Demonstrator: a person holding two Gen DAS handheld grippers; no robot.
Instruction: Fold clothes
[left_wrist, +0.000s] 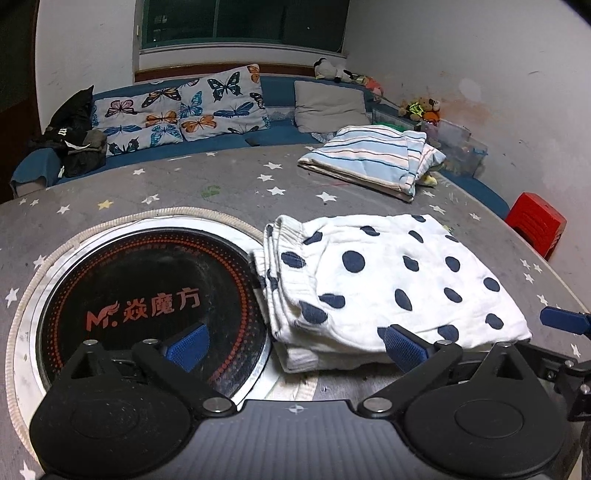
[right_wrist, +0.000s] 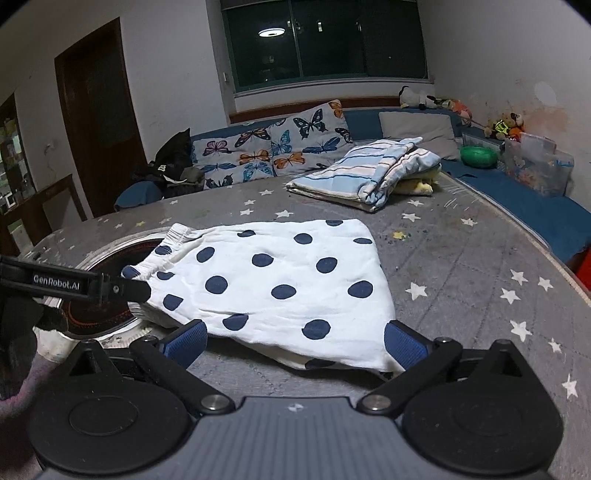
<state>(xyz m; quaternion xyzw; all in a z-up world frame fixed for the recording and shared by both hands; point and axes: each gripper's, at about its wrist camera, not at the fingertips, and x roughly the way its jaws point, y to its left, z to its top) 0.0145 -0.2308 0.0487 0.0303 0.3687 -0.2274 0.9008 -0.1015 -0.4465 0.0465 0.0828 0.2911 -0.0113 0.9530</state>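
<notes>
A white garment with dark blue polka dots (left_wrist: 388, 280) lies folded on the grey star-patterned table cover (left_wrist: 221, 184); it also shows in the right wrist view (right_wrist: 280, 280). Its elastic waistband end points left, over the rim of the round cooktop (left_wrist: 147, 295). My left gripper (left_wrist: 295, 345) is open and empty at the garment's near left corner. My right gripper (right_wrist: 295, 343) is open and empty at the garment's near edge. The left gripper's finger (right_wrist: 125, 290) reaches the waistband from the left. The right gripper's blue fingertip (left_wrist: 565, 319) shows at the garment's right.
A folded blue-striped cloth (left_wrist: 373, 158) lies at the table's far right, also in the right wrist view (right_wrist: 369, 170). Behind the table is a blue sofa with butterfly cushions (left_wrist: 181, 107), dark clothes (left_wrist: 74, 136) and soft toys. A red stool (left_wrist: 535, 221) stands at the right.
</notes>
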